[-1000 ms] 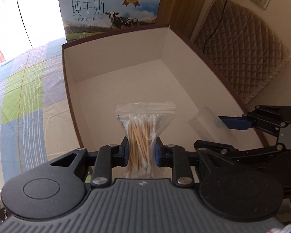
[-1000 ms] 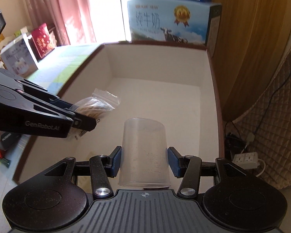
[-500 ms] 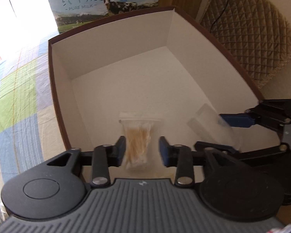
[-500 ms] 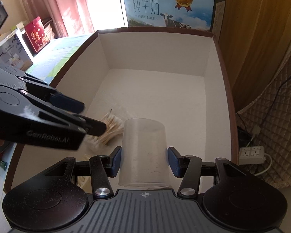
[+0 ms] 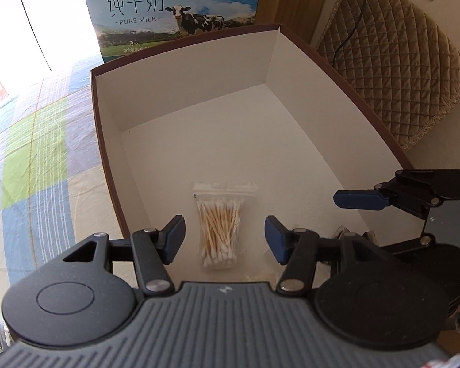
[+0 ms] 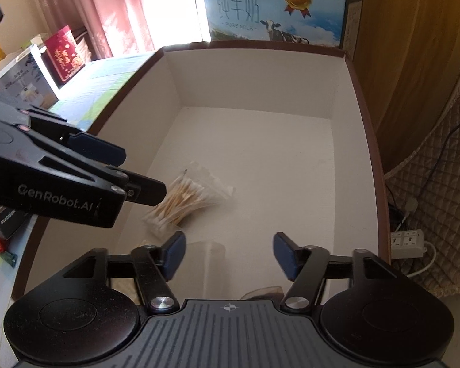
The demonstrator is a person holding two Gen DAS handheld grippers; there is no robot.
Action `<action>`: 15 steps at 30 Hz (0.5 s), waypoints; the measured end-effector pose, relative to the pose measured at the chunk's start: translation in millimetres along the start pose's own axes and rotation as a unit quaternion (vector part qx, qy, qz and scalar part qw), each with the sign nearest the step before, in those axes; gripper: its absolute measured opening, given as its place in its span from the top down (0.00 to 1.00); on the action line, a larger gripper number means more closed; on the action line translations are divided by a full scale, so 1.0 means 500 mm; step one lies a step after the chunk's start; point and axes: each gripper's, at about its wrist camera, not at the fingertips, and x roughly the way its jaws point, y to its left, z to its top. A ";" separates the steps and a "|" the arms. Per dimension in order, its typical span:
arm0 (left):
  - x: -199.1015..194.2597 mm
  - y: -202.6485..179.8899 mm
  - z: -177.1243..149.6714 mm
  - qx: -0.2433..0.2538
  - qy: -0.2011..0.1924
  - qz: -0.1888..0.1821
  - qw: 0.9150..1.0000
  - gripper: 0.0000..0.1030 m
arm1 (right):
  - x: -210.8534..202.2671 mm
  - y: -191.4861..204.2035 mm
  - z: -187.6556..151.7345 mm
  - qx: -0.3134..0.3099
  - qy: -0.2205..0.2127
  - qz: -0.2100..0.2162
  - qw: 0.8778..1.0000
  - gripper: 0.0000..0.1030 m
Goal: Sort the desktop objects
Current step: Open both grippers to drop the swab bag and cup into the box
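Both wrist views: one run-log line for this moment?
left gripper: opening, empty | right gripper: opening, cup loose between | swab bag: lying in box

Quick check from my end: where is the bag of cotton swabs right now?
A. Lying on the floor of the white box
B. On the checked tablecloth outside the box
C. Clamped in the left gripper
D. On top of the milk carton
A: the bag of cotton swabs lies flat on the floor of the white box, free between the opening jaws of the left gripper, whose pads do not touch it.
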 end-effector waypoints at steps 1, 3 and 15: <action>-0.003 -0.001 -0.001 0.001 -0.002 0.000 1.000 0.47 | -0.005 0.002 -0.003 -0.003 -0.002 0.001 1.000 0.35; -0.013 -0.004 -0.005 0.003 -0.005 0.002 1.000 0.46 | -0.016 0.006 -0.009 -0.007 -0.004 -0.002 1.000 0.29; -0.073 -0.025 -0.030 0.006 -0.028 0.022 0.999 0.31 | -0.095 0.027 -0.037 -0.017 -0.040 -0.005 0.999 0.06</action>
